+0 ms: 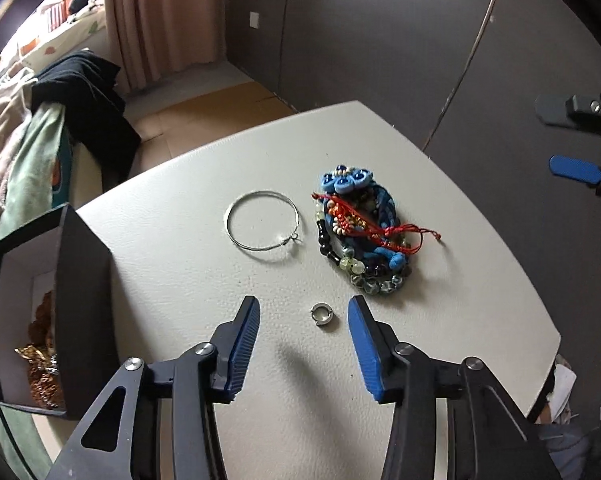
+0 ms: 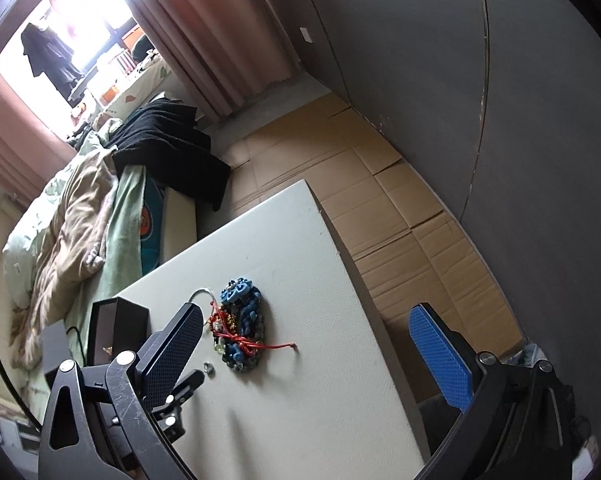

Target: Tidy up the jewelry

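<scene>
- Picking up the ring (image 1: 322, 316) looks like the step in hand: it lies flat on the counter (image 1: 188, 264) between the tips of the left gripper (image 1: 303, 312), nearer the right finger than the left.
- The left fingers (image 1: 244, 344) are spread wide and hold nothing; neither pad touches the ring.
- Judged from this, the fingers should shift a little to the right so the ring sits midway, then drop until the tips nearly brush the counter before closing.
- The ring is small, low and metal, so it will likely skid or flip if one pad meets it first; a slow, even close should help.
- A band (image 1: 263, 222) of thin wire lies beyond the fingertips, and a pile (image 1: 362, 232) of beads, blue cord and red string lies beyond the right finger; both are apart from the ring, so a straight descent should miss them.
- The box (image 1: 40, 304) stands open to the left of the left finger, with gold-coloured pieces inside; it is probably where the ring goes, and the carry should clear its dark wall.
- The right gripper (image 2: 306, 332) is held high above the counter, its fingers (image 2: 440, 356) spread and empty, well apart from the pile.
- It is best kept there, out of the left gripper's way.
</scene>
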Motion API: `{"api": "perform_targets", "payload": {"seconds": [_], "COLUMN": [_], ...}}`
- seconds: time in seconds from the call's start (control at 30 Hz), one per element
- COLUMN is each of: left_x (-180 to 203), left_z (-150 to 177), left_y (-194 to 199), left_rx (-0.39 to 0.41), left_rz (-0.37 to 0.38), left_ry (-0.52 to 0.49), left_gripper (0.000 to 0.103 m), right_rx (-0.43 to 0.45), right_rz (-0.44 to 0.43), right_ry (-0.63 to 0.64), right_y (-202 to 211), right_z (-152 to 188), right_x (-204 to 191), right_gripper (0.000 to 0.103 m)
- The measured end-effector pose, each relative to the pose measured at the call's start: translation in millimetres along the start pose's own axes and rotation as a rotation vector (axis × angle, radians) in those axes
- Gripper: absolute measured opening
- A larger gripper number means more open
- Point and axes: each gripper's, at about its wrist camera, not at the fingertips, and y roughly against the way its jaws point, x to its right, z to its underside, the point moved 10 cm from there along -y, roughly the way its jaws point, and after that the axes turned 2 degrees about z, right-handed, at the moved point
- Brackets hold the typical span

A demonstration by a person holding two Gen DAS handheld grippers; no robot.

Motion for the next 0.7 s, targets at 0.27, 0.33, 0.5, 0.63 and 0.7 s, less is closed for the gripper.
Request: {"api": "perform_targets", "payload": {"seconds": [0.27,0.33,0.5,0.63,0.7], "left_x": [11.4,12.8,7.1,-5.3,-13.9], "left_z": [1.9,1.8,2.2,-5.1,-11.9], "left_y": [-12.2,-12.7,-9.5,6.0,16.2], "left_rx": [-0.009,-0.005,-0.021,0.017,0.044], "left_rz": [-0.036,-0.067,-0.042,-0.041,-0.041], "left_ry": [-0.077,-0.105,-0.063,-0.017,0.017], "left_gripper": [0.036,0.019,0.013,0.013,0.013], "right_rx": [-0.002,-0.001,-0.009,-0.039,-0.061], "right_rz": [0.006,0.012,0.006,-0.031,-0.038], "right_ry": [-0.033,-0.03,-0.018,0.003,0.015], "right_y": [-3.5,-3.9,-7.6,-16.6,-23.2], "right_z": [-5.0,-6.0,-4.6,1.8,7.0], "right_x": [6.9,5.3,-1.4,-13.9,-20.5], "right_gripper": [0.103,0.103,0.103,0.097,0.089]}}
